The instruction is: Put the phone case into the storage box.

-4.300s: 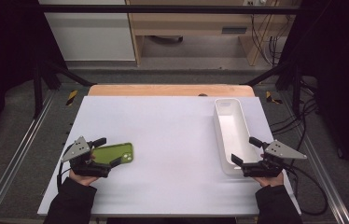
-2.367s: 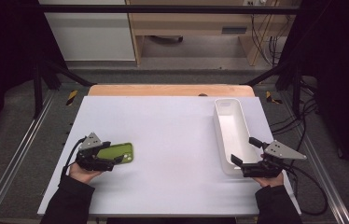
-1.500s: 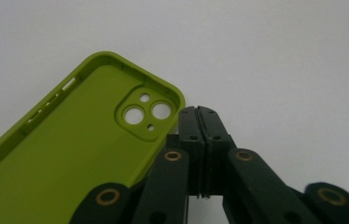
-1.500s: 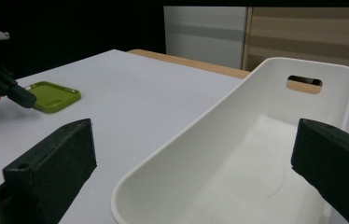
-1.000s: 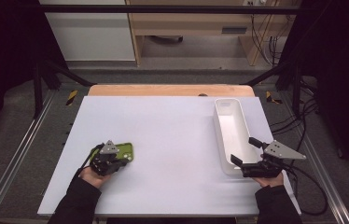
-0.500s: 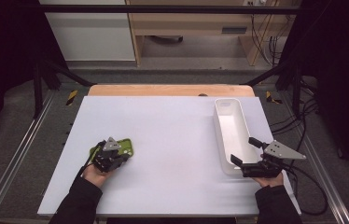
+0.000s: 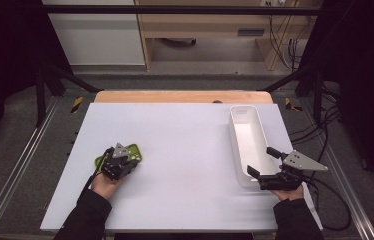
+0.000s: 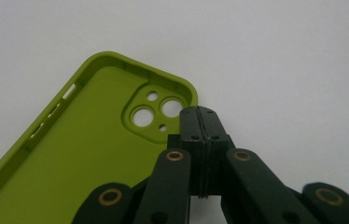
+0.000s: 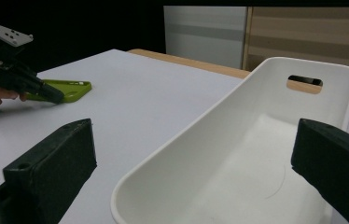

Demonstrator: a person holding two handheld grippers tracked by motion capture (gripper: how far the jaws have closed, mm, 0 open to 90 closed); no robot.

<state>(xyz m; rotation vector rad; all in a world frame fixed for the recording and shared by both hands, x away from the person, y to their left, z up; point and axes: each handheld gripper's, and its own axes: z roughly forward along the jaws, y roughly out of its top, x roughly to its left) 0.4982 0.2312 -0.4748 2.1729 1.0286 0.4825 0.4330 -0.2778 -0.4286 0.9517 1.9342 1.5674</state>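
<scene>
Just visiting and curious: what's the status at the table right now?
Left gripper shut, tips at green phone case corner. Right gripper open at white tray near end. Nothing in the way.

Phone case (image 8: 84, 154): lime green throughout, plain, no pattern. Bin (image 7: 247, 145): white, plain, inside and out. Table (image 7: 185, 140): pale lilac-white top with a light wood strip along the far edge. Left gripper (image 8: 199, 116) and right gripper (image 7: 261, 162): black jaws (brass-coloured rivets on the left one's linkage), grey plates on top. Sleeves (image 7: 87, 220): black.
</scene>
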